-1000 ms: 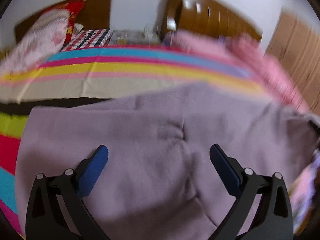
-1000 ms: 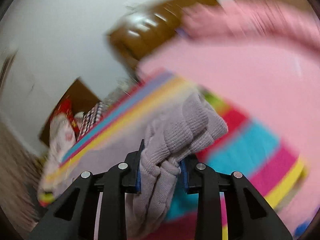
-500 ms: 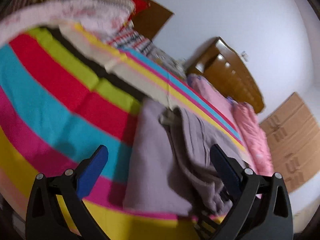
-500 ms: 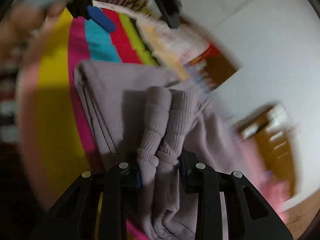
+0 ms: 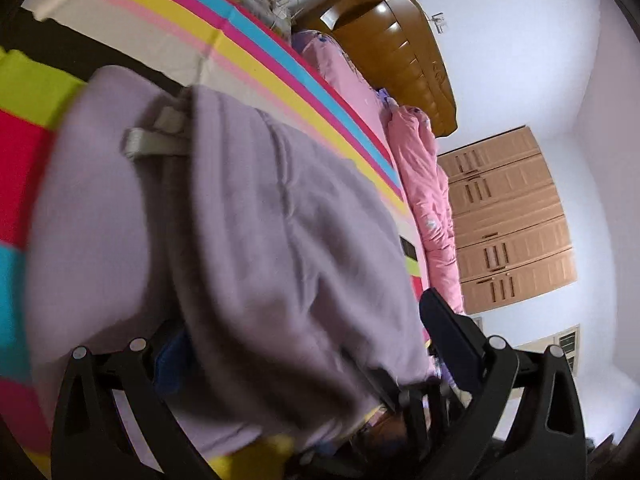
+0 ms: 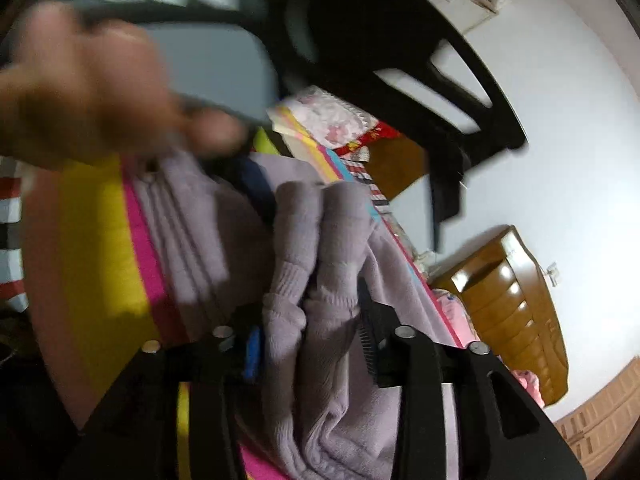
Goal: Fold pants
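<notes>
Dim, soft indoor light – glare on wardrobe (image 5: 384, 20); motion blur, fisheye-bent dark edges.

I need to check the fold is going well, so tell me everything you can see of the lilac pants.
The lilac pants look like soft fleece, lying in folded layers on the striped bedsheet. A grey drawstring shows near the waist. Their ribbed cuffs sit bunched between the right gripper, whose jaws have just been opening. The left gripper straddles the cloth, wide open.

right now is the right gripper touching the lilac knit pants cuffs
Touching: the right wrist view shows the lilac ribbed cuffs bunched between the right gripper fingers, though its jaws have just been opening.
</notes>
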`<state>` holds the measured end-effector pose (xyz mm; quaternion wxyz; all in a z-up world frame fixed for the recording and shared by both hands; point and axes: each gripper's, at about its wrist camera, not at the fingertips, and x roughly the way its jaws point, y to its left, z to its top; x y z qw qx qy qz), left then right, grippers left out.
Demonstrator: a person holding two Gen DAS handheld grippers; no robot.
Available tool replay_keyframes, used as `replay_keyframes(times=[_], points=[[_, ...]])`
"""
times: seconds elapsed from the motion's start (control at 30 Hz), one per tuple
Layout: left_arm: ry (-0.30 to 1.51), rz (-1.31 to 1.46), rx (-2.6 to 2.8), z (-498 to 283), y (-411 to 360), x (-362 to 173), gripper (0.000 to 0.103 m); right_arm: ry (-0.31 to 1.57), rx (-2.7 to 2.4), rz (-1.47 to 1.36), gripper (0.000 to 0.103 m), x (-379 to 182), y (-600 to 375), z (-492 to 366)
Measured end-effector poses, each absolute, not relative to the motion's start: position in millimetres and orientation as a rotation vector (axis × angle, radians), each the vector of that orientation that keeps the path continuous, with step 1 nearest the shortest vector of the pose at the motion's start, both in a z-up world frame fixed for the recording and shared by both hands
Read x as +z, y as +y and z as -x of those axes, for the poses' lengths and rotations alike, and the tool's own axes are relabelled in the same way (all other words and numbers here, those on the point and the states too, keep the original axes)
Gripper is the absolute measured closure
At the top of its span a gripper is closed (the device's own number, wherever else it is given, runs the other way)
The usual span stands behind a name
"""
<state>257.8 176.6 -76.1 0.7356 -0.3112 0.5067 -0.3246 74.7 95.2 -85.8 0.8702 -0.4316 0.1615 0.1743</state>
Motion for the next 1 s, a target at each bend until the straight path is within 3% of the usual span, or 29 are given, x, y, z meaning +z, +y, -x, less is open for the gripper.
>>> replay_keyframes(times=[0.03, 0.1, 0.2, 0.3, 0.37, 0.43, 0.57, 0.9, 0.93, 1.0], points=[[1.115, 0.663, -0.700, -259.7, 173.2, -75.4, 0.005, 0.337, 0.380, 0.885, 0.048, -81.7, 89.9, -71.6], [1.112, 0.610, -0.659, -259.0, 165.9, -76.6, 0.012, 0.370, 0.408, 0.787, 0.041, -67.3, 71.1, -70.0], [1.077, 0.590, -0.647, -255.4, 162.8, -78.5, 0.014, 0.424, 0.432, 0.543, 0.037, -40.3, 15.4, -69.9], [1.052, 0.590, -0.651, -253.9, 166.2, -80.2, 0.013, 0.442, 0.357, 0.288, 0.035, -24.5, -57.3, -59.6], [1.026, 0.594, -0.679, -259.1, 165.1, -84.2, 0.003, 0.482, 0.321, 0.168, 0.031, -25.7, -93.6, -52.0], [1.004, 0.556, -0.684, -253.9, 166.3, -85.0, 0.002, 0.554, 0.242, 0.104, 0.018, -38.6, -122.2, -47.8], [0.992, 0.500, -0.653, -249.3, 157.3, -83.6, 0.002, 0.654, 0.167, 0.087, 0.018, -65.5, -131.9, -50.9], [0.989, 0.464, -0.612, -243.7, 152.5, -81.5, 0.002, 0.631, 0.112, 0.191, 0.019, -85.1, -112.0, -71.1], [0.991, 0.444, -0.593, -243.5, 148.5, -79.9, 0.008, 0.624, 0.102, 0.217, 0.019, -86.5, -108.2, -73.0], [1.009, 0.359, -0.506, -241.7, 145.3, -75.5, 0.061, 0.603, 0.073, 0.290, 0.019, -89.8, -99.2, -74.1]])
